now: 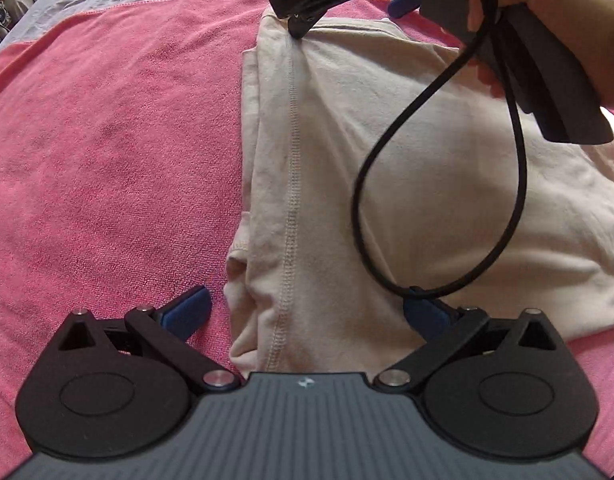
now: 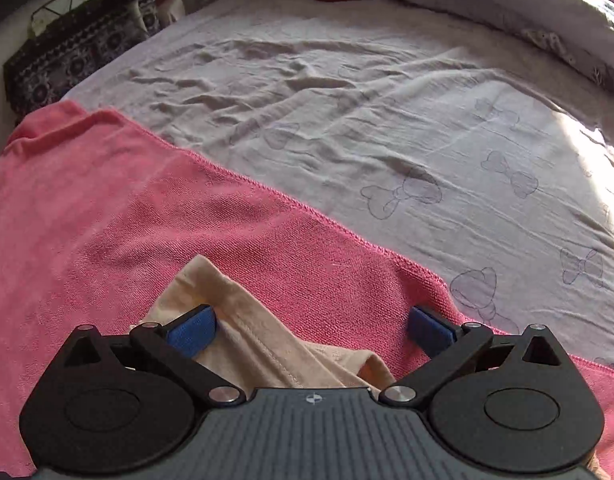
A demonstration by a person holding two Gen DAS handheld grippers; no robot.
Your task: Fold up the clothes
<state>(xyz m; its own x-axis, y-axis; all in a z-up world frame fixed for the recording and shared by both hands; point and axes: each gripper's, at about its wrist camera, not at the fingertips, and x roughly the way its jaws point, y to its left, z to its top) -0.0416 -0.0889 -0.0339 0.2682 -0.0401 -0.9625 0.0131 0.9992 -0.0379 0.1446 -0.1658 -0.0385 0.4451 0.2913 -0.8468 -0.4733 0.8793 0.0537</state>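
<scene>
Currently the cream garment (image 1: 407,168) lies folded on the pink towel (image 1: 107,140) spread over the grey bedsheet (image 2: 387,120). Left hand-held gripper (image 1: 307,312) is released, jaws spread wide across the garment's near end. Right hand-held gripper (image 2: 313,330) is also released, jaws apart over the garment's far corner, left pad touching cloth. A hand (image 1: 547,20) holds the right unit; black cable (image 1: 387,200) loops over the garment.

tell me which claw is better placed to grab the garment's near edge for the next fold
Probably the left claw: it is open with the cream garment's near edge between its fingers. The right claw, also open, sits at the far corner, over the pink towel.
</scene>
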